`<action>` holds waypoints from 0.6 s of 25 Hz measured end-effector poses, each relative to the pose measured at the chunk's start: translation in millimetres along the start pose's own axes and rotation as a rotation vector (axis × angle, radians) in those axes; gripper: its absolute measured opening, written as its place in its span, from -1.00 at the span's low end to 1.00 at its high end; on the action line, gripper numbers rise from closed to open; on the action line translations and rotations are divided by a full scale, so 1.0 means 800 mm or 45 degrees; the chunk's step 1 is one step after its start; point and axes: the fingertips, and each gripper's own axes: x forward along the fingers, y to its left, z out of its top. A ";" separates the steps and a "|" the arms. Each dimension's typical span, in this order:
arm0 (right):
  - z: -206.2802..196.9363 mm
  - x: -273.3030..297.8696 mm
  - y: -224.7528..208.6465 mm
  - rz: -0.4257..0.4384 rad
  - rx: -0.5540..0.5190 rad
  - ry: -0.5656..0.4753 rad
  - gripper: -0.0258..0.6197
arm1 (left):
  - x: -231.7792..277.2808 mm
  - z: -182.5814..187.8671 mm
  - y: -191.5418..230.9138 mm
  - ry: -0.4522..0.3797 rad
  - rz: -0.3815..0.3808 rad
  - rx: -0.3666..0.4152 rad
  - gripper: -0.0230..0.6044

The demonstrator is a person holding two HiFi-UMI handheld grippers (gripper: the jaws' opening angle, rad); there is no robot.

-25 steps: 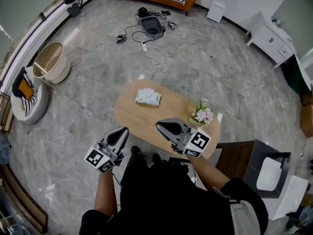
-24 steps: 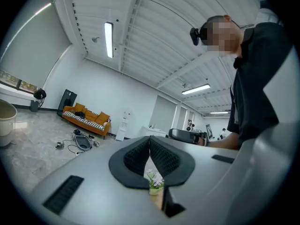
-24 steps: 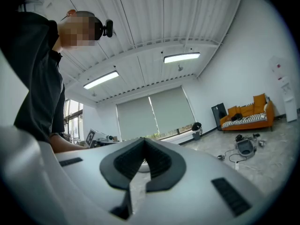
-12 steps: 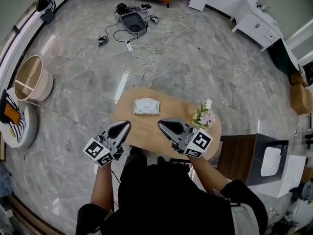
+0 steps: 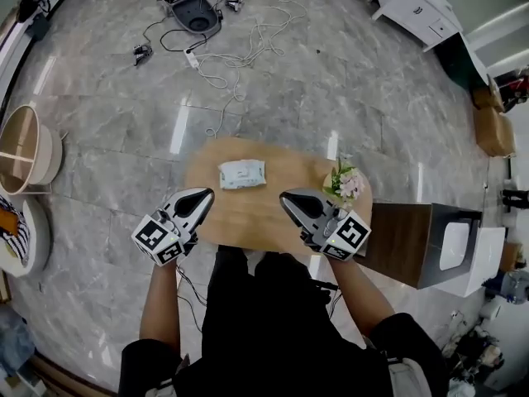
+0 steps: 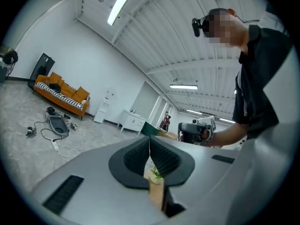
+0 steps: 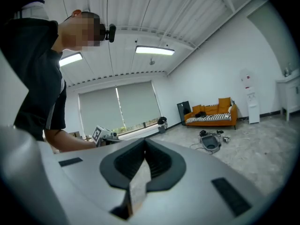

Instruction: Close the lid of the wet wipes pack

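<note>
Wipes pack [image 5: 242, 174]: small, pale, roughly rectangular, lying flat just above and left of the frame's centre, on the far half of the tabletop [image 5: 256, 215]. Soft-looking white wrapper with a faint greenish tint; too small to tell whether the lid is up or down. Nothing touches it. Left tool [image 5: 203, 195] at the tabletop's near left edge, right tool [image 5: 288, 198] over its near right part, both pointing up the frame toward the pack and well short of it. In each gripper view the jaws are clenched tip to tip with nothing between them. Tabletop: oval, light wood, otherwise bare except for a small pot of pink and white flowers [image 5: 345, 184] at its right end. Floor [image 5: 331, 81]: glossy grey marble-look tiles with streaks of ceiling-light glare. Loose white cables [image 5: 240, 56] and a dark device trail across the upper left. Round tan basket [image 5: 25, 147] at the left edge. White cabinet [image 5: 409, 7] in the upper right. Dark wood unit [image 5: 405, 242] with a white basin [image 5: 455, 245] at right. The right gripper view shows an orange sofa [image 7: 211, 116] with striped cushions by a white wall. Writing: none legible on the pack; each tool's cube [image 5: 159, 242] carries black-and-white square markers only.
</note>
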 end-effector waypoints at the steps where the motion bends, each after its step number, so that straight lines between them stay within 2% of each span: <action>1: -0.012 -0.002 -0.014 -0.024 0.005 0.018 -0.89 | 0.008 -0.010 0.011 0.021 -0.004 0.002 -0.87; 8: -0.096 0.000 -0.074 -0.060 0.048 0.150 -0.82 | 0.031 -0.089 0.072 0.176 0.032 -0.024 -0.87; 13: -0.168 0.030 -0.132 -0.010 0.057 0.192 -0.72 | 0.056 -0.155 0.115 0.262 0.045 -0.044 -0.85; 15: -0.198 0.035 -0.152 0.016 0.058 0.225 -0.69 | 0.069 -0.184 0.126 0.303 0.056 -0.054 -0.75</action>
